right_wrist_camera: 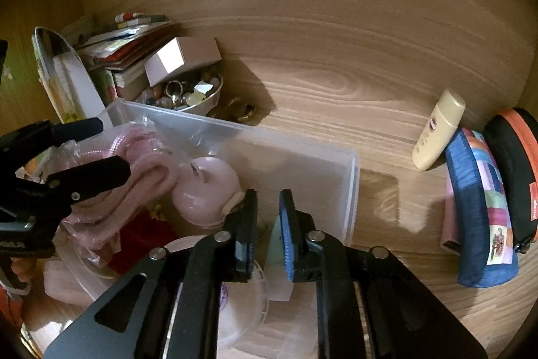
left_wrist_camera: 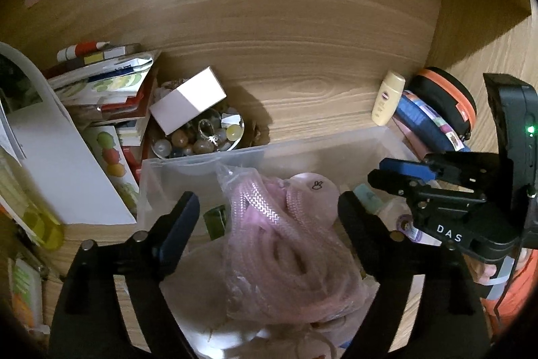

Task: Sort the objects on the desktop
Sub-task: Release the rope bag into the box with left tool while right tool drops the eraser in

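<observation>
A clear plastic bin [left_wrist_camera: 188,160] stands on the wooden desk and also shows in the right wrist view [right_wrist_camera: 349,190]. A clear bag of pink braided cord [left_wrist_camera: 285,244] lies in it beside a round pink case [right_wrist_camera: 208,187]. My left gripper [left_wrist_camera: 265,207] is open, its fingers on either side of the bag; it shows in the right wrist view [right_wrist_camera: 101,143] too. My right gripper [right_wrist_camera: 269,217] sits over the bin's right part with a narrow gap between its pads, close to a pale green bottle [right_wrist_camera: 277,244]; whether it grips it is unclear. It also shows in the left wrist view [left_wrist_camera: 390,174].
A bowl of beads [left_wrist_camera: 201,137] with a white box [left_wrist_camera: 188,100] on it stands behind the bin. A stack of books [left_wrist_camera: 111,90] is at the left. A cream tube [right_wrist_camera: 437,130], a blue patchwork pouch [right_wrist_camera: 481,207] and a black-orange case [right_wrist_camera: 517,164] lean at the right.
</observation>
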A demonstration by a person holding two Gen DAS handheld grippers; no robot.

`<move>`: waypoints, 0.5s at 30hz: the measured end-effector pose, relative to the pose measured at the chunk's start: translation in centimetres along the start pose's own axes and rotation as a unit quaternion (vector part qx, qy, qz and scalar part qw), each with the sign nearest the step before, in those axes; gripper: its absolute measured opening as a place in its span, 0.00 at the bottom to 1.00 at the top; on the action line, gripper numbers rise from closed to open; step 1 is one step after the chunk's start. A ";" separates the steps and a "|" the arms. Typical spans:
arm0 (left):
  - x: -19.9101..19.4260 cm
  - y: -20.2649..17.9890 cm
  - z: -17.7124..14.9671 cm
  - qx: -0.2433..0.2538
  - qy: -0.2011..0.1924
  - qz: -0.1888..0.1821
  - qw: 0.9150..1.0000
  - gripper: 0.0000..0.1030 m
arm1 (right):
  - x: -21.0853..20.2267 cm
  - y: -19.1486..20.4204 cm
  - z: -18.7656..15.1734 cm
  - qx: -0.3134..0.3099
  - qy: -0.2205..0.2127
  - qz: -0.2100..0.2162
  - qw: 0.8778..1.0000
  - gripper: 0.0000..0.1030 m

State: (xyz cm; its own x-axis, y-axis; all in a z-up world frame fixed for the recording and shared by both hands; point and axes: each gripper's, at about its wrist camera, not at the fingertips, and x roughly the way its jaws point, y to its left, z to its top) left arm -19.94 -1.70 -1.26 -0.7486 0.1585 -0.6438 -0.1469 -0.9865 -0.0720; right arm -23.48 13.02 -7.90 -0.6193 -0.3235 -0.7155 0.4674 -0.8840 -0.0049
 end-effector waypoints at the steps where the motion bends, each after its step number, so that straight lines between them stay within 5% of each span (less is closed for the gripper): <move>1: -0.1 -0.1 0.0 0.003 -0.001 0.000 1.000 0.83 | -0.1 0.1 -0.1 -0.003 -0.003 -0.005 1.000 0.22; 6: -0.7 -0.2 0.2 0.009 -0.008 0.000 1.000 0.86 | -1.4 0.9 -0.1 -0.015 -0.032 -0.010 0.999 0.57; 10: -2.6 0.2 0.5 -0.002 -0.033 0.007 0.999 0.88 | -3.3 1.3 0.2 -0.021 -0.062 -0.007 0.998 0.71; 15: -5.3 1.2 0.2 -0.012 -0.054 0.028 0.998 0.92 | -5.4 1.3 0.6 -0.017 -0.083 -0.009 0.996 0.73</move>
State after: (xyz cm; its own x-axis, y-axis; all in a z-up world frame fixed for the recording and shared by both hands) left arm -16.32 -3.70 2.20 -0.8213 0.1045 -0.5609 -0.0881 -0.9945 -0.0563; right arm -19.94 13.41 -3.67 -0.7219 -0.3619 -0.5899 0.4749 -0.8790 -0.0420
